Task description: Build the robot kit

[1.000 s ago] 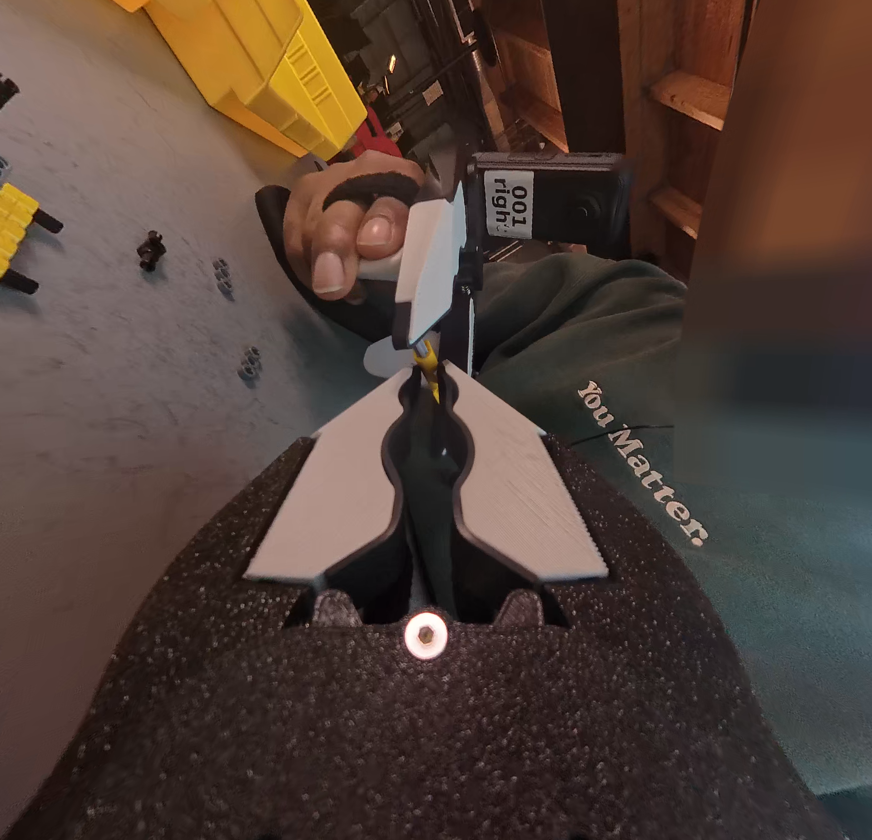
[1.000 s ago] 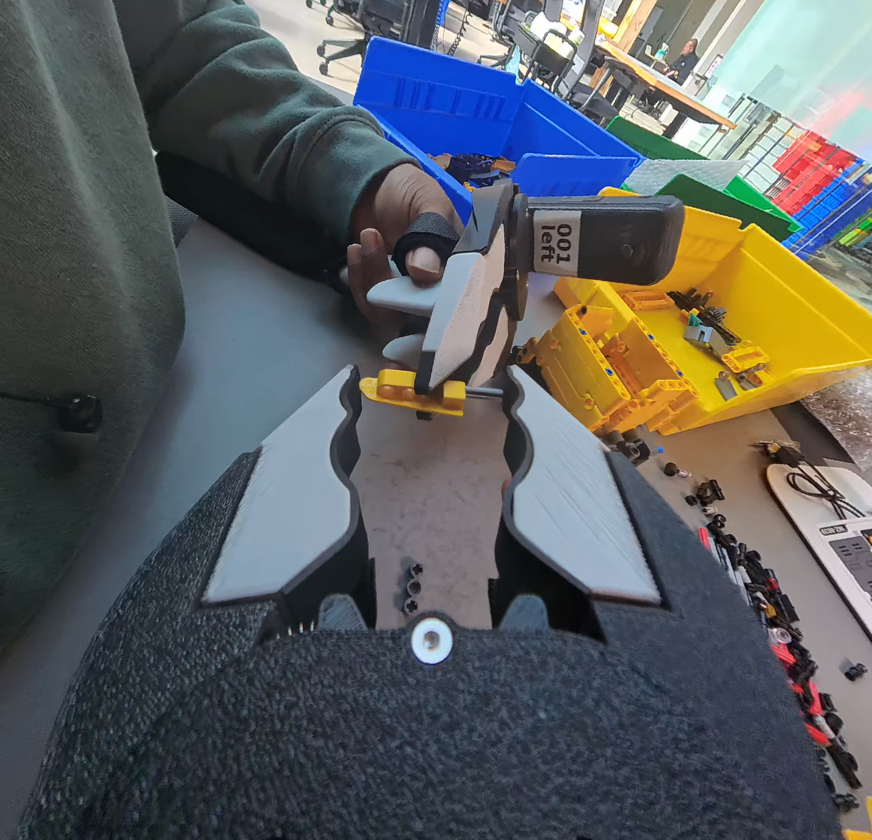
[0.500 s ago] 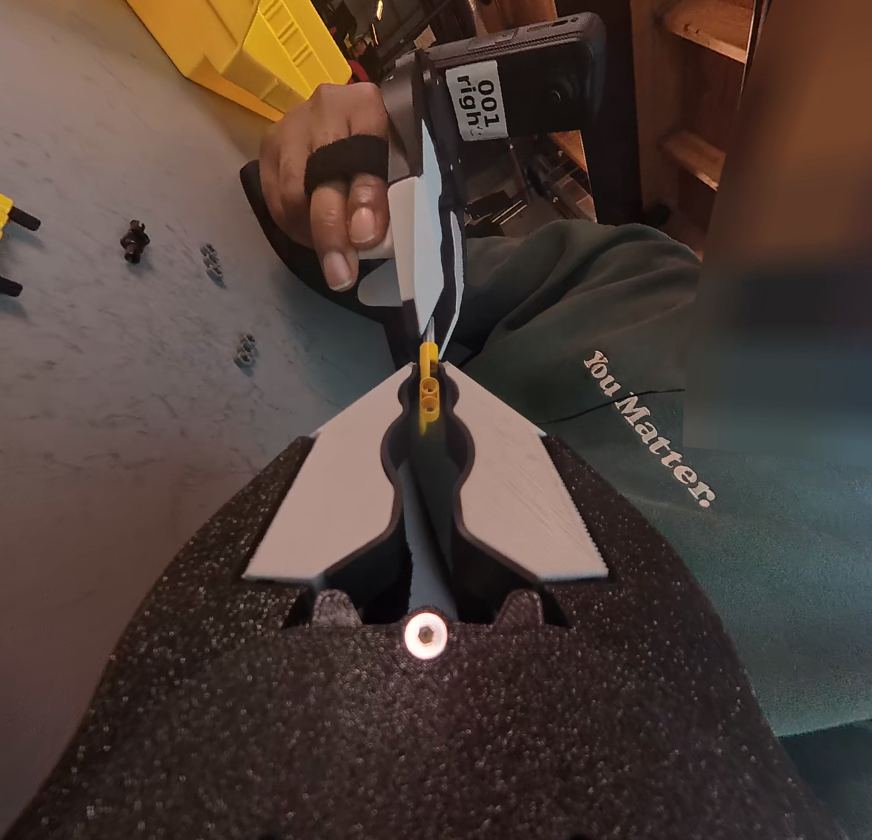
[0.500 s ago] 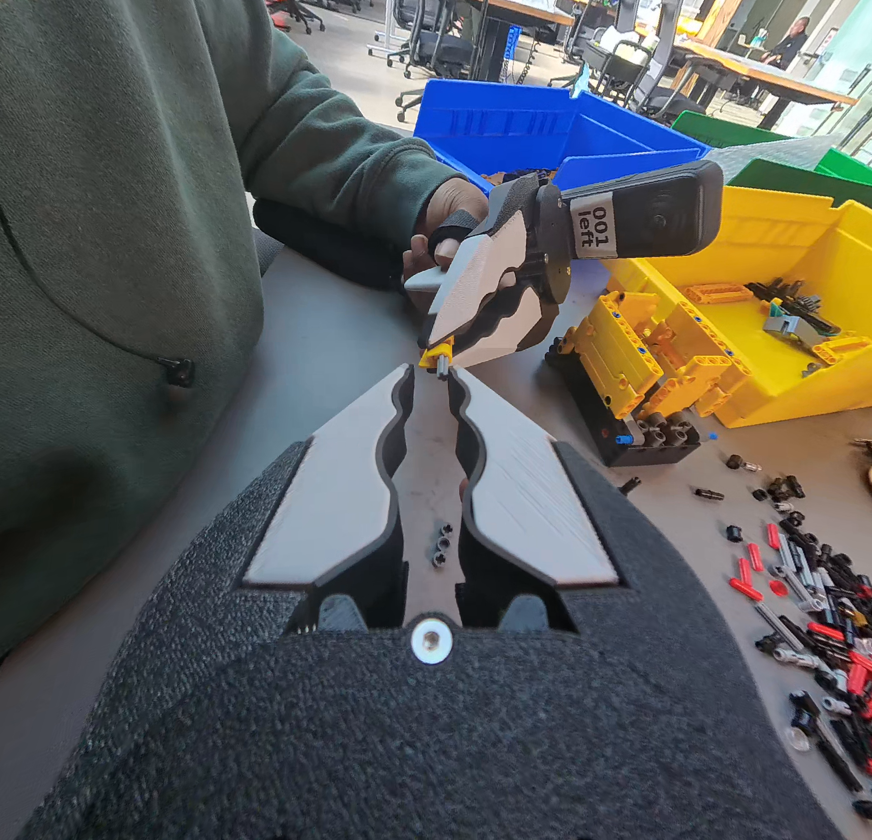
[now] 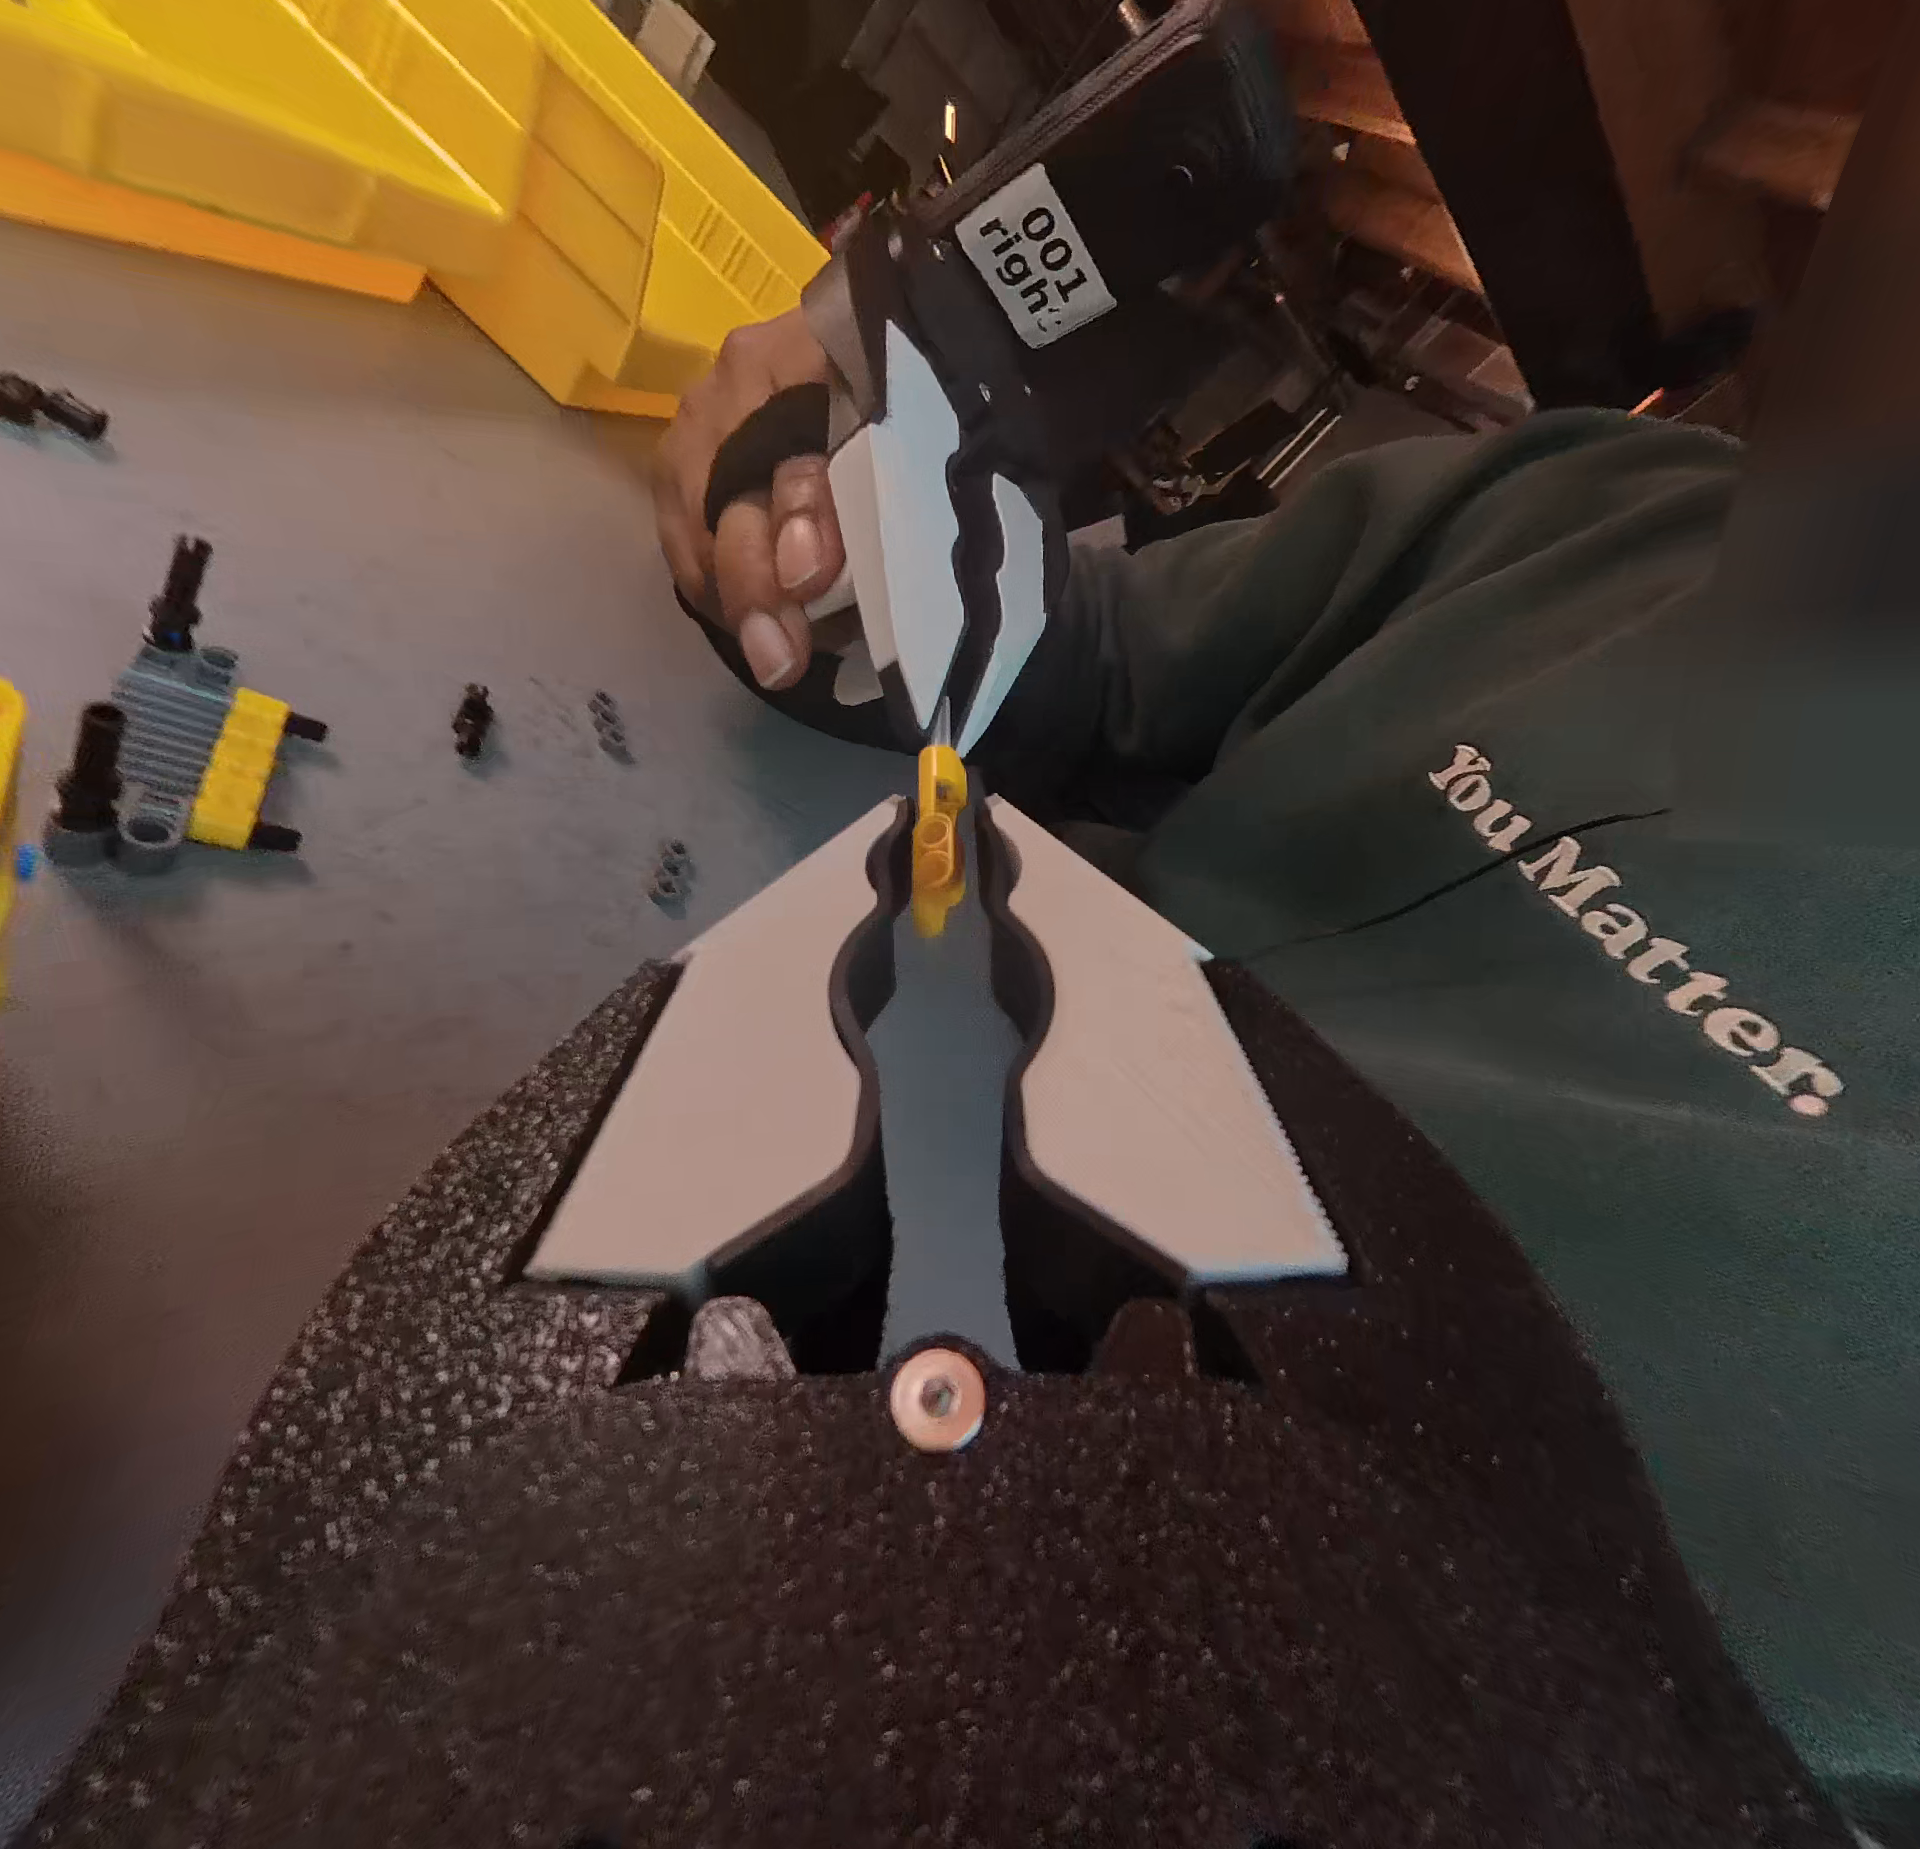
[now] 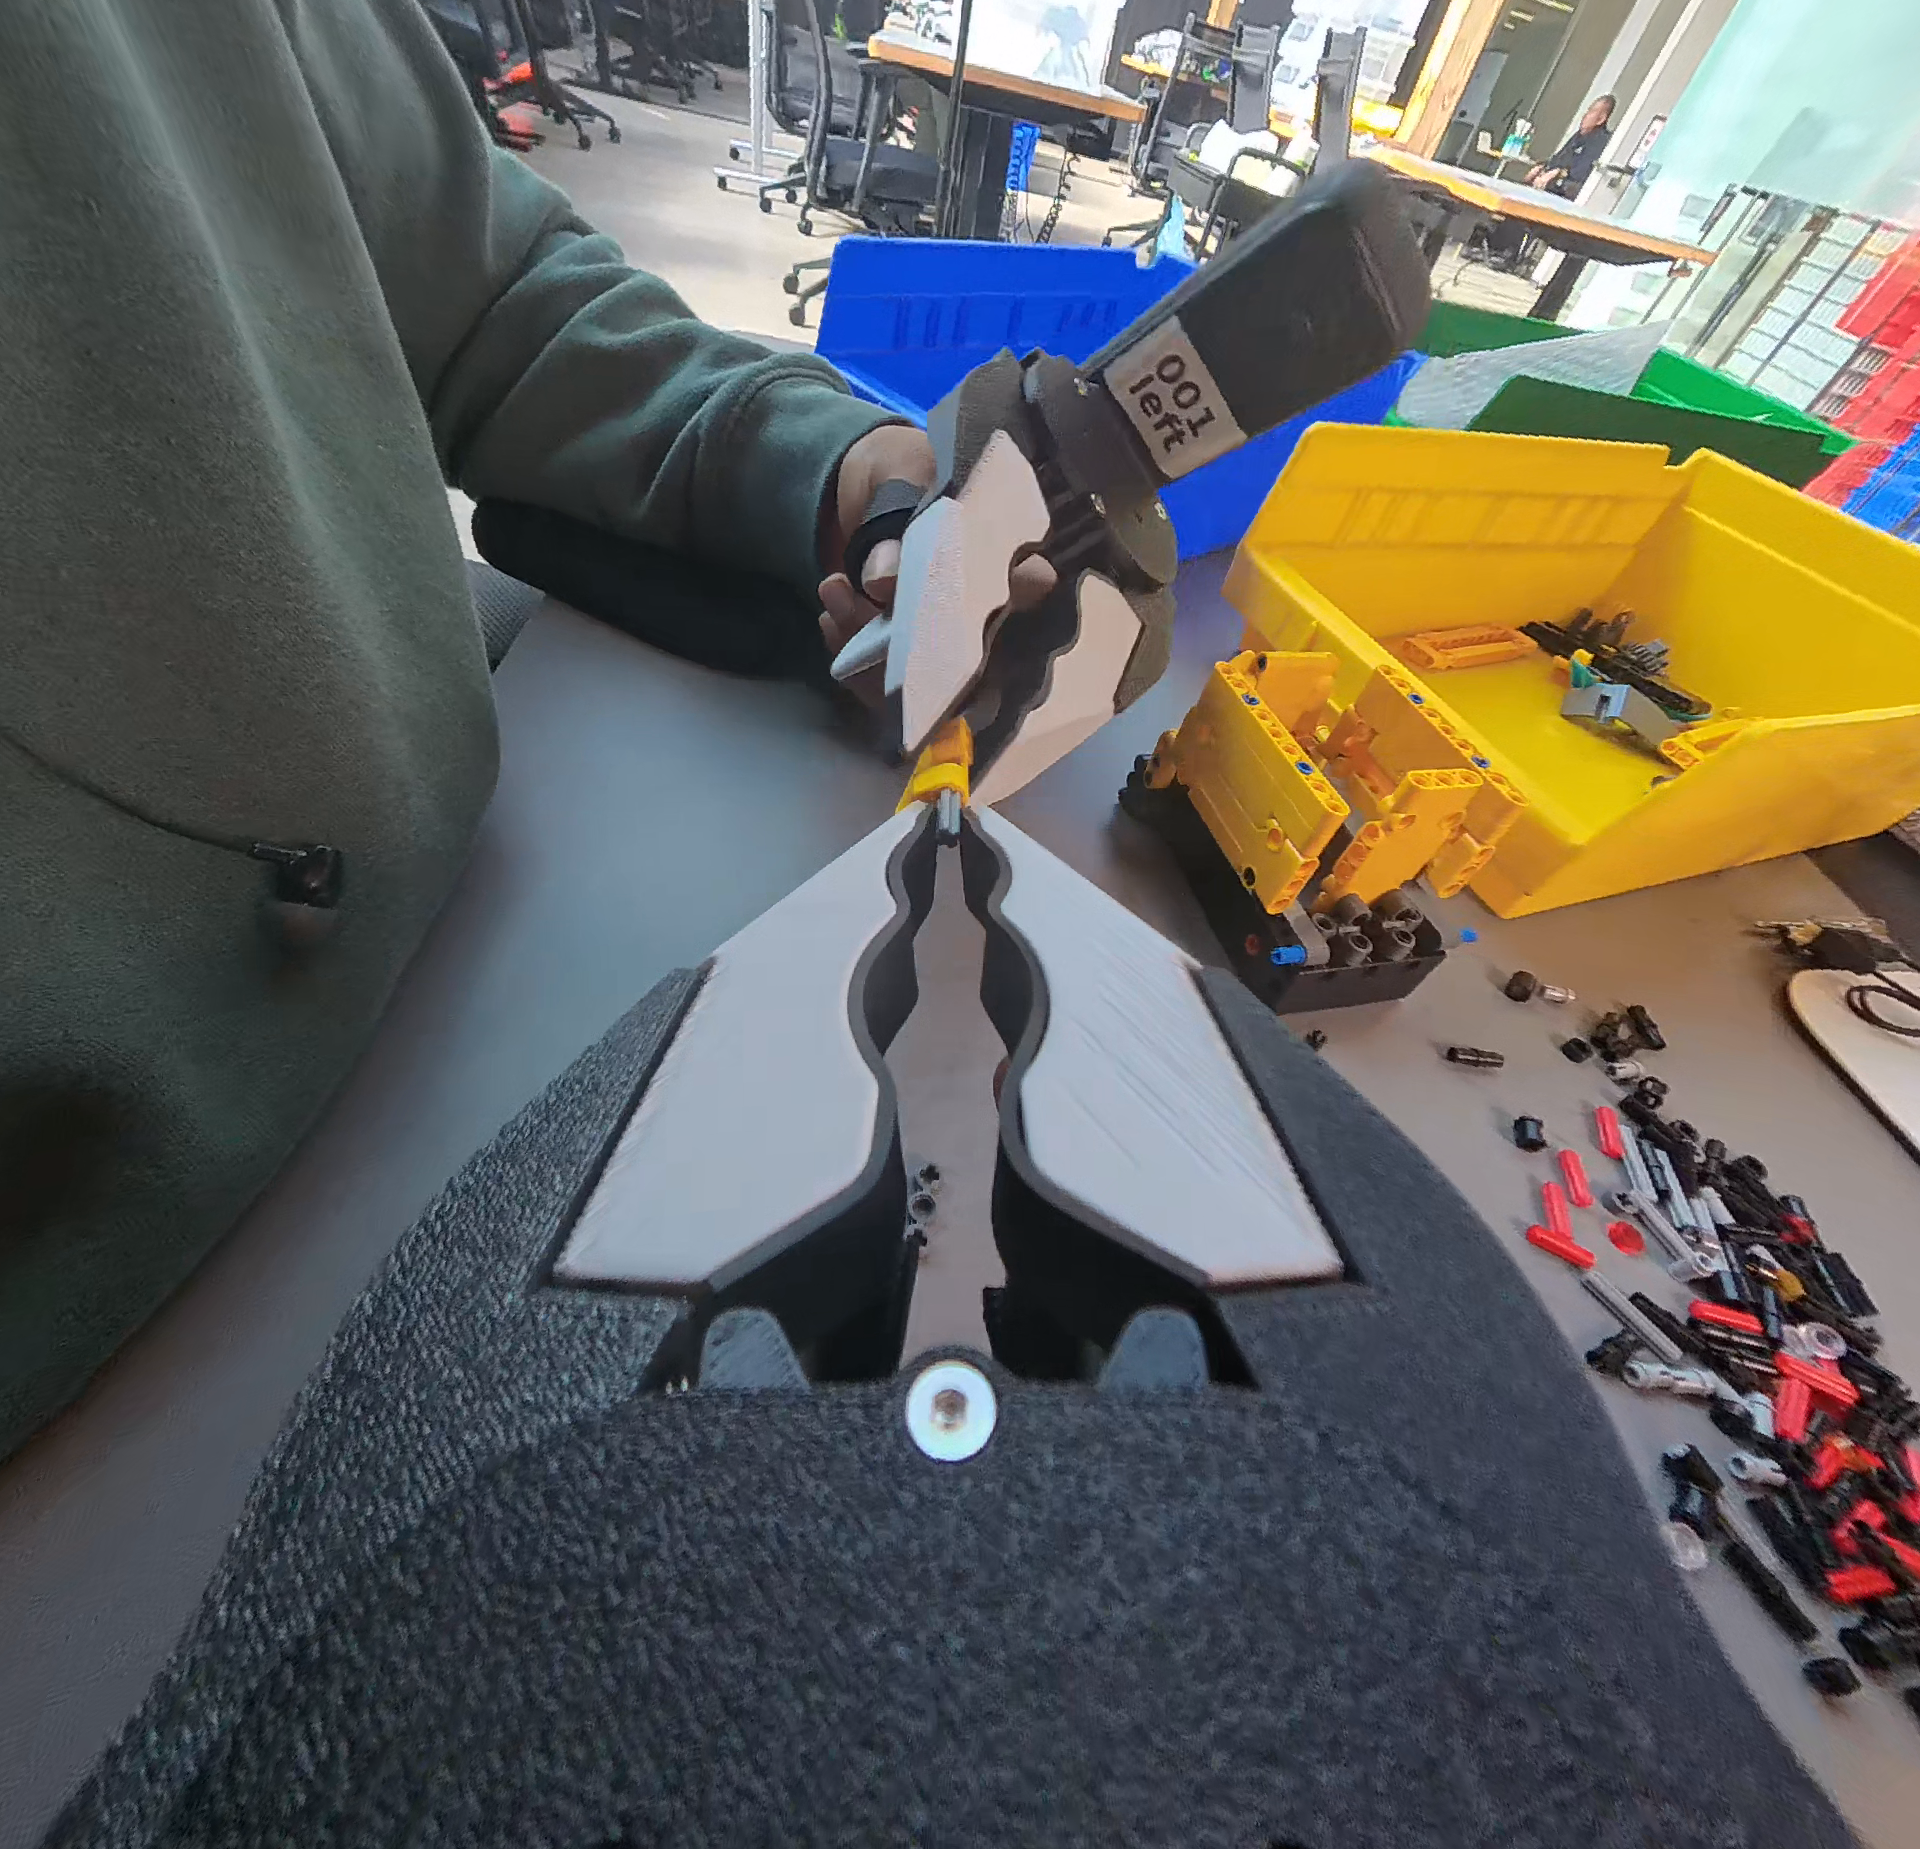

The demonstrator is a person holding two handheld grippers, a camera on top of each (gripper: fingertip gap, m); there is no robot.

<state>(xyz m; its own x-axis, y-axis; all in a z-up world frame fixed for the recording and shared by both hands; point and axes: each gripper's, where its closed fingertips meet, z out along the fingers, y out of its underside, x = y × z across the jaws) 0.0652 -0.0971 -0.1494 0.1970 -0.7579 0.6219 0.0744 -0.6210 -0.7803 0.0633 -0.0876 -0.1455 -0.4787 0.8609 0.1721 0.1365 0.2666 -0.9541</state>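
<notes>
My left gripper (image 5: 940,812) is shut on a small yellow beam piece (image 5: 938,854), which stands upright between its tips. My right gripper (image 6: 948,820) is shut on a thin grey axle (image 6: 948,825) that goes into the end of the yellow piece (image 6: 938,760). The two grippers meet tip to tip above the grey table (image 6: 665,791). The right gripper (image 5: 951,734) shows from the front in the left wrist view, and the left gripper (image 6: 954,750) shows likewise in the right wrist view. A hand holds each one.
A yellow-and-black brick assembly (image 6: 1299,812) stands beside a yellow bin (image 6: 1621,760), with a blue bin (image 6: 966,313) behind. Loose black, red and grey parts (image 6: 1745,1332) lie at the right. A small grey-and-yellow sub-assembly (image 5: 177,760) and pins (image 5: 473,719) lie on the table. A green sweatshirt (image 6: 208,449) fills the left. My left and right fingertips are right by each other.
My right gripper was open around the axle and has shut on it. Both grippers have turned and drawn in line, tip to tip. The left gripper has kept hold of the yellow piece.
</notes>
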